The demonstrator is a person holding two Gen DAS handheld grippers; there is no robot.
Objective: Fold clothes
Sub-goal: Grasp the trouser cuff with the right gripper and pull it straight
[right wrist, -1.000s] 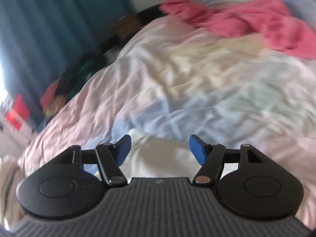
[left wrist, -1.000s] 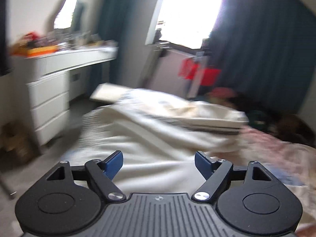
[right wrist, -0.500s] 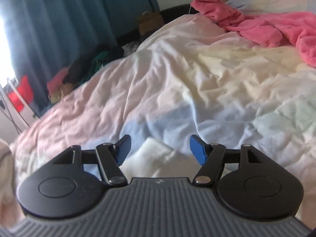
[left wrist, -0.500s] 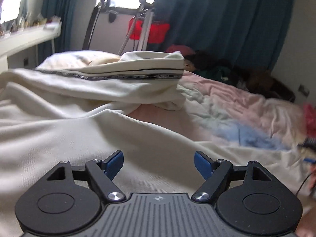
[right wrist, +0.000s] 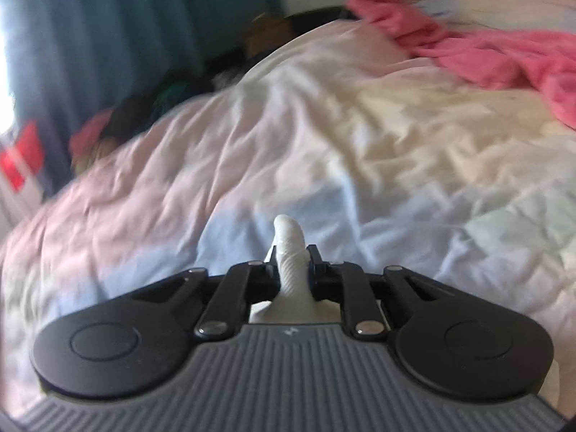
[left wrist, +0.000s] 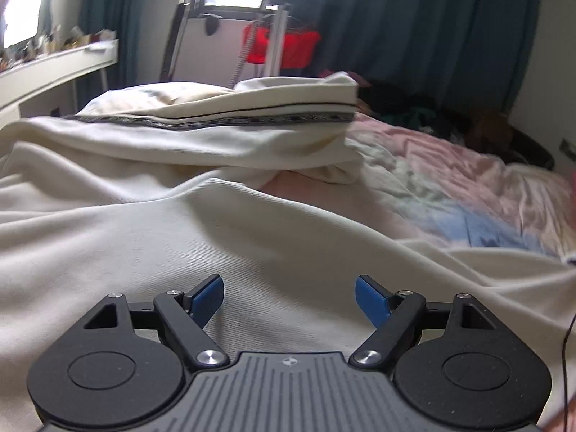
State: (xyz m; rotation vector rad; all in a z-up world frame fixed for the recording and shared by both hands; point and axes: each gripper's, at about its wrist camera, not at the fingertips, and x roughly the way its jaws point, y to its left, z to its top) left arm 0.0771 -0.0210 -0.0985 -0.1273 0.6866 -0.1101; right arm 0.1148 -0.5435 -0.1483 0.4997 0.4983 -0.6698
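A cream ribbed garment (left wrist: 223,237) lies spread over the bed in the left wrist view. My left gripper (left wrist: 289,297) is open and empty, low over this cloth. Behind it sits a folded cream garment with a dark patterned band (left wrist: 252,115). In the right wrist view my right gripper (right wrist: 291,259) is shut on a pinched fold of the cream garment (right wrist: 289,252), which sticks up between the fingers above the pastel bedspread (right wrist: 324,151).
A pink garment (right wrist: 504,54) lies at the far right of the bed. Dark clothes (left wrist: 414,108) are piled beside the bed under teal curtains (left wrist: 414,18). A red basket on a stand (left wrist: 280,48) is by the window. A white dresser (left wrist: 46,75) stands at left.
My right gripper has shut on a fold of the cream garment. My left gripper stayed open, low over the cloth, and its view shifted slightly.
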